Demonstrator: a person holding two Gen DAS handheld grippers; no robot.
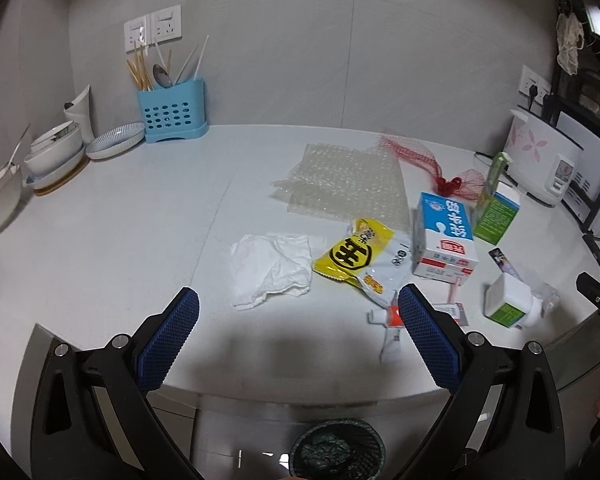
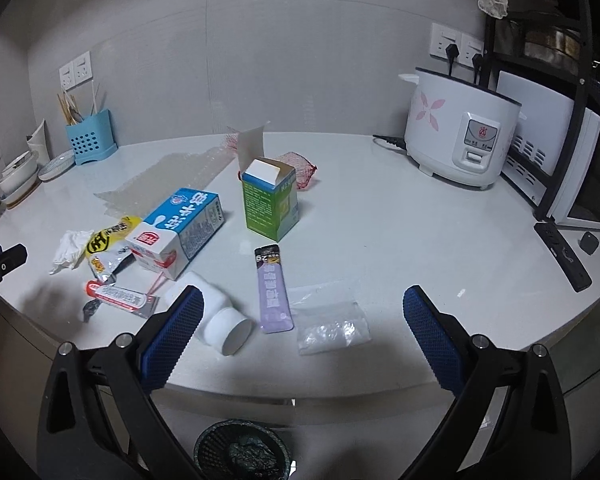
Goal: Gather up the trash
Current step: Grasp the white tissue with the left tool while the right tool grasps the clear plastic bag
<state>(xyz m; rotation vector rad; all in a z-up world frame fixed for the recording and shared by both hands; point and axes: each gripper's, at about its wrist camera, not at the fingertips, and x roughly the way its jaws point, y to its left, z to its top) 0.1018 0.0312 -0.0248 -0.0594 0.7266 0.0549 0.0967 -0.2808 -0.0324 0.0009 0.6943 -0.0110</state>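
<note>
Nearest us, at 6 o'clock below the counter edge, sits the dark mesh bin, and above it our left gripper and right gripper both hang spread wide with nothing between their blue pads. On the white counter the trash lies scattered: a crumpled tissue at 12 o'clock of the left gripper touching the yellow wrapper, the blue milk carton at 10 o'clock of the right, and a white bottle lying just beside its left pad

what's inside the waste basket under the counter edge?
The mesh waste basket holds a dark liner bag, crumpled at the bottom. No trash is distinguishable in it. Its lower part is cut off by the frame, so anything under the folds stays hidden.
</note>
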